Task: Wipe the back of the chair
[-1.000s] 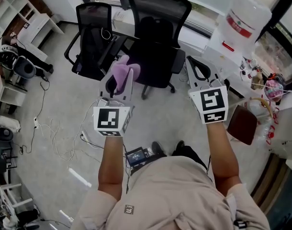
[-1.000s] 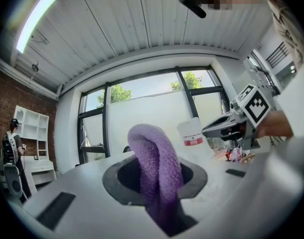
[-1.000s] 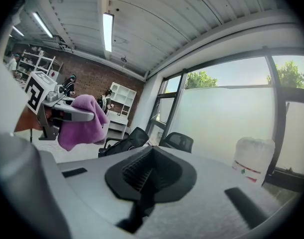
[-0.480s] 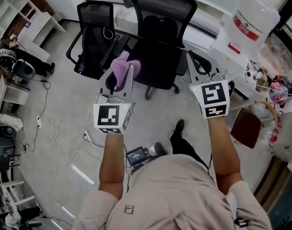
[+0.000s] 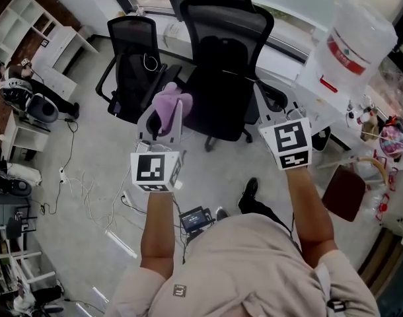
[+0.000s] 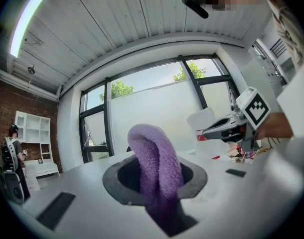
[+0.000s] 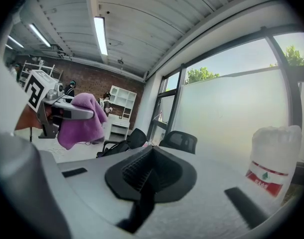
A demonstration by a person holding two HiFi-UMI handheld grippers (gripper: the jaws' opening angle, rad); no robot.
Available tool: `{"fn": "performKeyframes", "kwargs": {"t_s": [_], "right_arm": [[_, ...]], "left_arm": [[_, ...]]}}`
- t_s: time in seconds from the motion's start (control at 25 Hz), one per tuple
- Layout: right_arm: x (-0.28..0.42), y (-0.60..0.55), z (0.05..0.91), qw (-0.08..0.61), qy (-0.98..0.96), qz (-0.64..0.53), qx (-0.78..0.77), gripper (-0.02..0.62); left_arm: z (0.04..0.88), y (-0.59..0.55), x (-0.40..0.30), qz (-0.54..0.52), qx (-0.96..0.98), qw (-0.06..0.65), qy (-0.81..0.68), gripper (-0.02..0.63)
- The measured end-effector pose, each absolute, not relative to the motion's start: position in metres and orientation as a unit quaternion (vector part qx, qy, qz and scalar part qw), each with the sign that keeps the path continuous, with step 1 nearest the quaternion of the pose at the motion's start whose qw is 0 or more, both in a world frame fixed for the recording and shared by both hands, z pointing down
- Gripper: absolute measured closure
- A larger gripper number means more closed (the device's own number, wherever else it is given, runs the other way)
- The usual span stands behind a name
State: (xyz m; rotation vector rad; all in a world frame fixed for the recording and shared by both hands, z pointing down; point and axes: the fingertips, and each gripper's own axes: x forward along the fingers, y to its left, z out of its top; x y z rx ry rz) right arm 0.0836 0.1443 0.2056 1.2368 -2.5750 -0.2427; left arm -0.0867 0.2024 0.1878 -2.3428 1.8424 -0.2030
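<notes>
A tall black mesh office chair with a headrest stands ahead of me, its seat side toward me; it also shows small in the right gripper view as the chair. My left gripper is held low in front of it, shut on a purple cloth that bulges out between the jaws. That cloth fills the middle of the left gripper view. My right gripper hovers by the chair's right armrest, jaws together with nothing in them. Neither gripper touches the chair.
A second, smaller black chair stands left of the first. A large water bottle sits on a white stand at the right, with a cluttered table edge beyond. Cables trail over the floor at left. White shelves stand far left.
The person has stepped forward, so both chairs lie closer under the grippers. Both grippers stay level, the left still holding the cloth.
</notes>
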Motion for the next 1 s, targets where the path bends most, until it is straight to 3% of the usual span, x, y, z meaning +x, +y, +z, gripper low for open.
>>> {"fn": "performKeyframes", "kwargs": {"t_s": [0.72, 1.0], "right_arm": [[0.137, 0.036, 0.213, 0.112, -0.905, -0.058, 0.405, 0.600], [0.131, 0.019, 0.220, 0.114, -0.908, -0.056, 0.399, 0.600]], "left_arm": [[0.183, 0.090, -0.011, -0.106, -0.785, 0.082, 0.605, 0.515], [0.176, 0.070, -0.013, -0.098, -0.781, 0.090, 0.610, 0.515]]}}
